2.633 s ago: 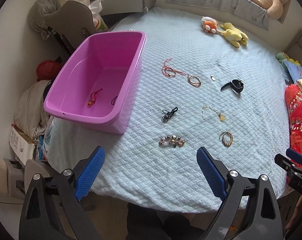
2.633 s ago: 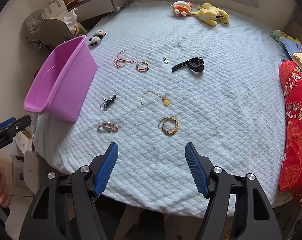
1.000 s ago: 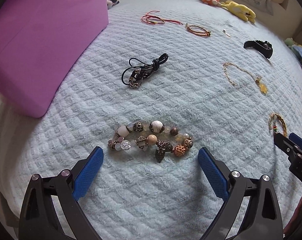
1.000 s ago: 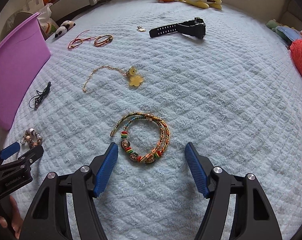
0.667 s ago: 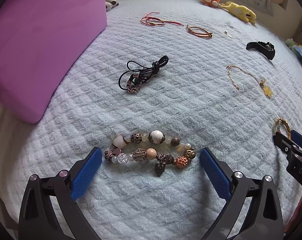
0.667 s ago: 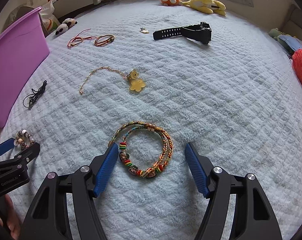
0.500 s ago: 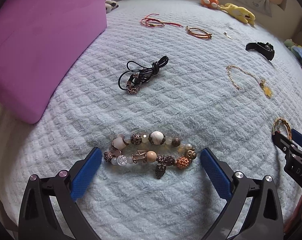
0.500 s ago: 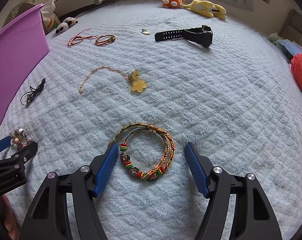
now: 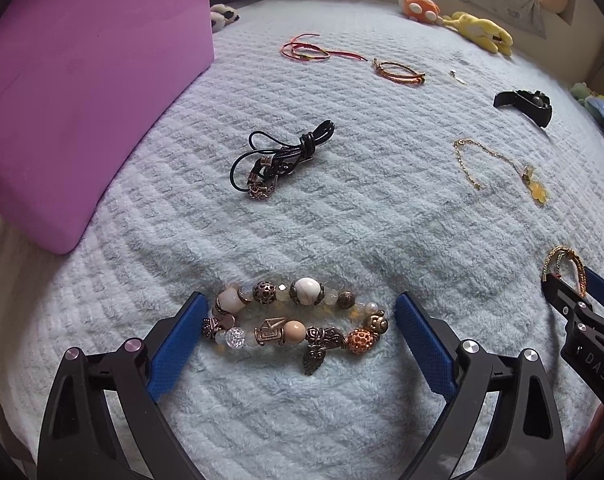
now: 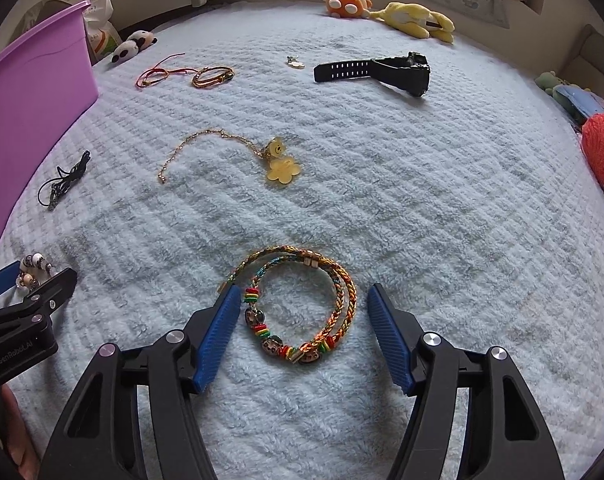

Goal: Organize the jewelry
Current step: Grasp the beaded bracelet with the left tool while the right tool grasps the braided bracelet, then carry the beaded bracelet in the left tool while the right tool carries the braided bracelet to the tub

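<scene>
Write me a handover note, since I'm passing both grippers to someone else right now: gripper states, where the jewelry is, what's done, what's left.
Left gripper: open, jaws just closing, straddling the beaded charm bracelet on the blanket; not gripped yet.
Right gripper: open, jaws just closing around the braided bracelet; not gripped yet.
Pink tub: far left; its inside is not visible.
Still loose on the blanket: black cord necklace, gold chain with yellow charm, black watch, red string bracelet, orange bracelet, small charm.
Done: nothing confirmable.
Left: grip both bracelets, presumably move them to the tub, then the rest.
</scene>
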Demonstrator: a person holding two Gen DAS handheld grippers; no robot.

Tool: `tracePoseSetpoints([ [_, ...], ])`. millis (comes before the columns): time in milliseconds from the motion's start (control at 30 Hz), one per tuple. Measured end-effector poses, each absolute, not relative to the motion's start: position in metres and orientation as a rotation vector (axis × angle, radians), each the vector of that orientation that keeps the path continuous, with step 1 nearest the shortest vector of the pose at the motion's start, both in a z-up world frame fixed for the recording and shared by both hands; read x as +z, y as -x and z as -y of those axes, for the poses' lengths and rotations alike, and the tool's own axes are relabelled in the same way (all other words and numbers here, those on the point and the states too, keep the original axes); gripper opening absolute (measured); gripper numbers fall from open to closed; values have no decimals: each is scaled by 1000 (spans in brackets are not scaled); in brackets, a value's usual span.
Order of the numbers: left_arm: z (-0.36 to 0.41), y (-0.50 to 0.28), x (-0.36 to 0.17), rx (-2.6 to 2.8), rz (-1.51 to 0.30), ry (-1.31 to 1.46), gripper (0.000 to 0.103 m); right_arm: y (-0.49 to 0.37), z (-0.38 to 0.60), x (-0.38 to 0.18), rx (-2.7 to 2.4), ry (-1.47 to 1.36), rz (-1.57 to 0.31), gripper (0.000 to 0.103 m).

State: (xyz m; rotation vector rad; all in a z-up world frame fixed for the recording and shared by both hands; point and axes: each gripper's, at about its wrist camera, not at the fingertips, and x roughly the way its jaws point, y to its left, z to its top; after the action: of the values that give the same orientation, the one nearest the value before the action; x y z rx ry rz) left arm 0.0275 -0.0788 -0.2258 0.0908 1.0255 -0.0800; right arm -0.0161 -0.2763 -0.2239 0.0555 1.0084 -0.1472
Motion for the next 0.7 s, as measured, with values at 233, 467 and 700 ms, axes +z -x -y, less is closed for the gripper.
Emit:
tracePoseSetpoints([
  [233, 88, -20, -221, -91, -1016, -107, 71, 17, 271, -223, -139, -53, -1007, 50],
  [467, 96, -13, -216, -114, -999, -135, 37, 20, 265, -219, -92, -58, -1009, 23],
  [700, 99, -11, -211, -144, -1005, -149, 16, 24, 269, -214, -72, -121, -1014, 9],
])
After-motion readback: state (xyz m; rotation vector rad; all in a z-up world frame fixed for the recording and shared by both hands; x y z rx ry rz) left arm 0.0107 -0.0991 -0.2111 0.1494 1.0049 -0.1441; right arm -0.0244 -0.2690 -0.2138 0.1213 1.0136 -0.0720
